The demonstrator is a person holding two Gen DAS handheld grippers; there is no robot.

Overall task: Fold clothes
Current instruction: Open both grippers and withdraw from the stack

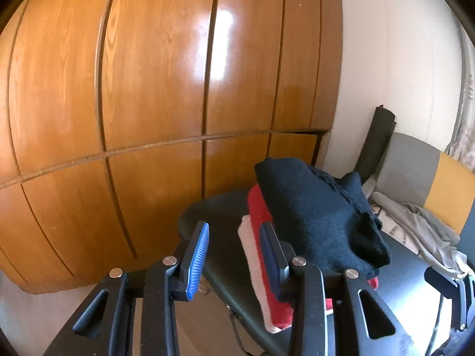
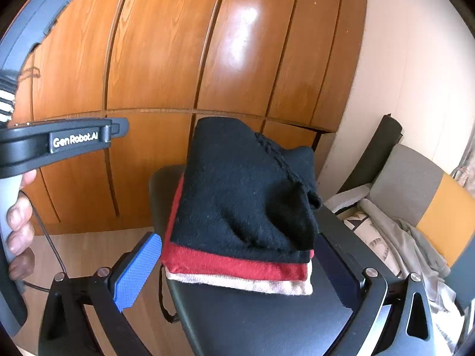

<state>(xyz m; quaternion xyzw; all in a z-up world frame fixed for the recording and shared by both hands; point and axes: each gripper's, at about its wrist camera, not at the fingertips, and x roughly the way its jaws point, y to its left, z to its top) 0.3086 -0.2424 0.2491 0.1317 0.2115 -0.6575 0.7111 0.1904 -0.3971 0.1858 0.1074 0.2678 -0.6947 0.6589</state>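
Black knit on top, red beneath it, pale cream at the bottom: we see a folded stack of three garments on the far end of a dark table (image 2: 267,320). The black sweater (image 2: 243,190) is thick and fuzzy, with a ribbed seam running across its upper right part, and its right side bunches into a loose hump instead of lying flat. The red garment (image 2: 231,262) shows as a neat band along the near edge, sticking out slightly past the black one on the left. The cream garment (image 2: 237,281) shows only as a thin strip under the red.

Our right tongs (image 2: 237,279) stand wide apart, one blue pad left of the stack's near corner and the dark pad at its right side, with nothing gripped. Our left tongs (image 1: 237,255) are also spread wide and hold nothing; their right pad sits just beside the stack's left edge, though we cannot tell if it touches.

Behind the table stands a glossy wooden wardrobe (image 2: 166,59). To the right, a grey cloth (image 2: 412,252) lies crumpled on a grey and yellow chair (image 2: 439,195).
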